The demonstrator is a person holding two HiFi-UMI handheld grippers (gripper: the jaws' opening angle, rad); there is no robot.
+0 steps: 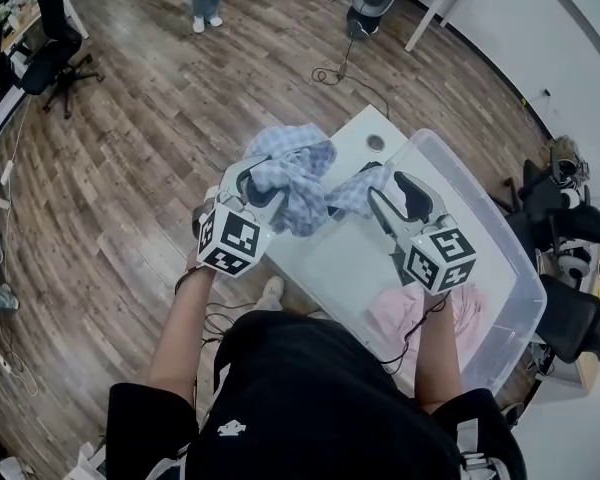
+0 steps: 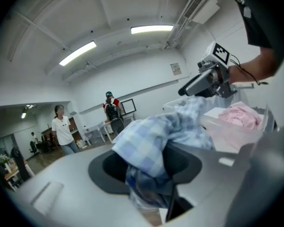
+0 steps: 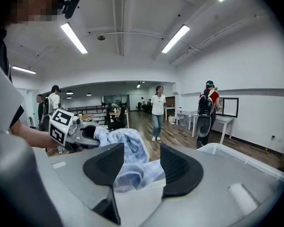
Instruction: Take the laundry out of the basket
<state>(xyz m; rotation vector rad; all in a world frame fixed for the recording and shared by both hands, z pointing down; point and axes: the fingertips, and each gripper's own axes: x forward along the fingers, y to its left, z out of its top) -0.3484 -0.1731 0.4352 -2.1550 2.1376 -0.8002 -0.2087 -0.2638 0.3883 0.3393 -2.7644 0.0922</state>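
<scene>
**Left gripper (image 1: 255, 183) clamps, right gripper (image 1: 390, 196) open**

Head view: checked shirt (image 1: 295, 173) hangs between them over the basket (image 1: 490, 230) rim. Left gripper view: jaws pinch cloth. Right gripper view: cloth loose between parted jaws. I'd swing left clear, then release.

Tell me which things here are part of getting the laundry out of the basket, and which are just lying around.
Part of the job: blue checked garment, gripped by the left gripper and lying between the right gripper's open jaws; pink garment in the clear basket.
Lying about: office chair, floor cable.
</scene>
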